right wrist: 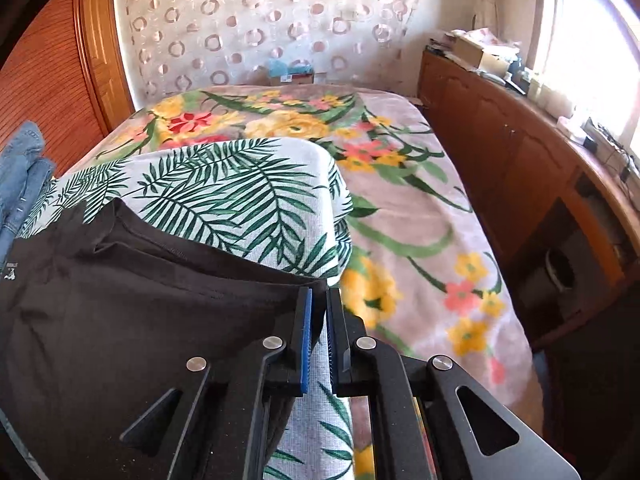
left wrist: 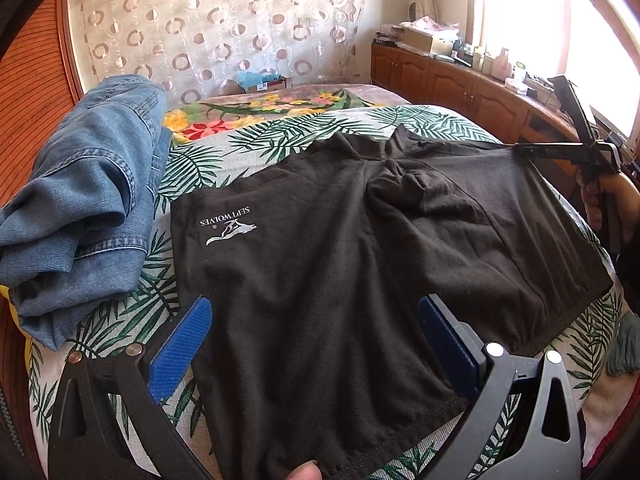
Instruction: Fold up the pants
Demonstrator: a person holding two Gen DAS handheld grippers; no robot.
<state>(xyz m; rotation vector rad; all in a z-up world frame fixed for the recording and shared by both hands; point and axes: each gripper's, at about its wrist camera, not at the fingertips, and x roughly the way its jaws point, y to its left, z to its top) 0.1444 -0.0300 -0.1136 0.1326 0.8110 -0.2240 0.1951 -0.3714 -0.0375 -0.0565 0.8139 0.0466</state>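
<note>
Black shorts (left wrist: pixel 320 240) flat, right gripper (right wrist: pixel 319 300) seemingly pinching corner, left gripper (left wrist: pixel 316 336) spread

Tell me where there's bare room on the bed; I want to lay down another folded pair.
Free: the floral blanket beyond and right of the palm-leaf cover, up to the wooden cabinets. Crowded: the black shorts fill the cover's middle, and the jeans are heaped at its left edge.

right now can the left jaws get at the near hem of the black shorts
Probably yes: the left gripper stands open with the black shorts lying flat between its jaws, nothing covering them.
</note>
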